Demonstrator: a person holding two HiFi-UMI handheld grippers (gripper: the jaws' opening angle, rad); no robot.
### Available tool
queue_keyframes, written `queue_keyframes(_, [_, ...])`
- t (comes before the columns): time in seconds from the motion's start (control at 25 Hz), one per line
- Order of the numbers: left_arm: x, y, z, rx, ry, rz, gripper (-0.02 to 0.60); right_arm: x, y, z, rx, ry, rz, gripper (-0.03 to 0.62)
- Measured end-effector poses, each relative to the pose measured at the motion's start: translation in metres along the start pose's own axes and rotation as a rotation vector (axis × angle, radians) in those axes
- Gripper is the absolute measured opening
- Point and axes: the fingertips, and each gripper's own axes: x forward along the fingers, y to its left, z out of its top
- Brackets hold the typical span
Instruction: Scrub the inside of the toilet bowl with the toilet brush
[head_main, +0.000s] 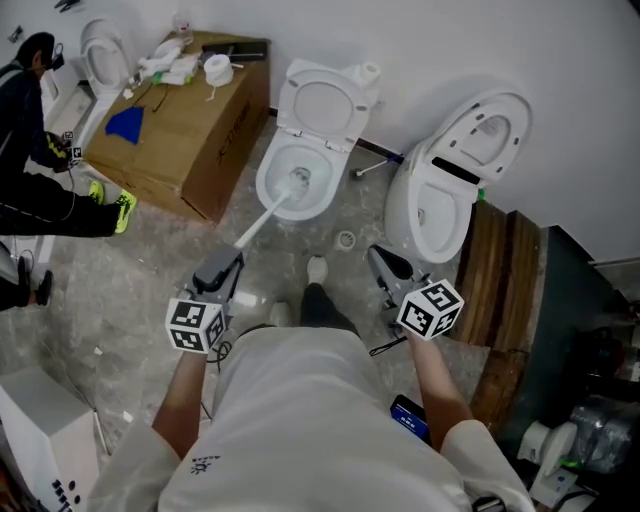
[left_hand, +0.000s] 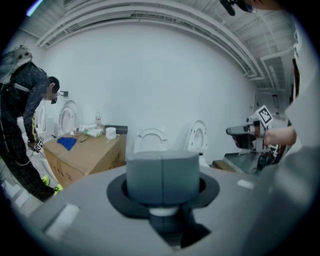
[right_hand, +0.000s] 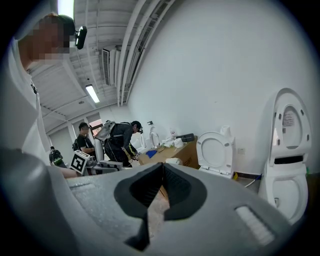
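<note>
A white toilet (head_main: 300, 170) stands with its lid (head_main: 322, 100) raised against the wall. The toilet brush's long white handle (head_main: 258, 222) slants up from my left gripper (head_main: 228, 262) into the bowl. Its head (head_main: 298, 180) rests inside, near the middle. My left gripper is shut on the handle's lower end, which shows as a white stub (left_hand: 161, 211) under the closed jaws. My right gripper (head_main: 380, 258) hovers to the right of the bowl, over the floor. It is shut with nothing in it, its black pads (right_hand: 150, 185) meeting at the tips.
A second white toilet (head_main: 450, 180) stands at the right, beside a wooden pallet (head_main: 500, 290). A cardboard box (head_main: 190, 120) with rolls and a blue cloth on it sits left of the bowl. A person in dark clothes (head_main: 30, 150) bends at the far left. My feet stand before the bowl.
</note>
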Motion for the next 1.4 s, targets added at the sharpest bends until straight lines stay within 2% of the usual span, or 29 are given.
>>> queue_keyframes(0.24, [0.014,0.005,0.006,-0.019,-0.001,0.012,0.149,0.018,-0.016,0.010,0.005,0.009,0.029,0.000])
queue_keyframes(0.76, [0.102,0.009,0.033,0.063,0.086,0.033,0.149,0.067,-0.095,0.048,0.017,0.036,0.072,0.002])
queue_keyframes(1.12, [0.158,-0.004,0.065,0.050,0.090,0.071,0.149,0.091,-0.155,0.076,0.015,0.051,0.133,0.002])
queue_keyframes(1.4, [0.190,-0.013,0.073,0.035,0.096,0.117,0.149,0.097,-0.199,0.078,0.030,0.059,0.160,0.002])
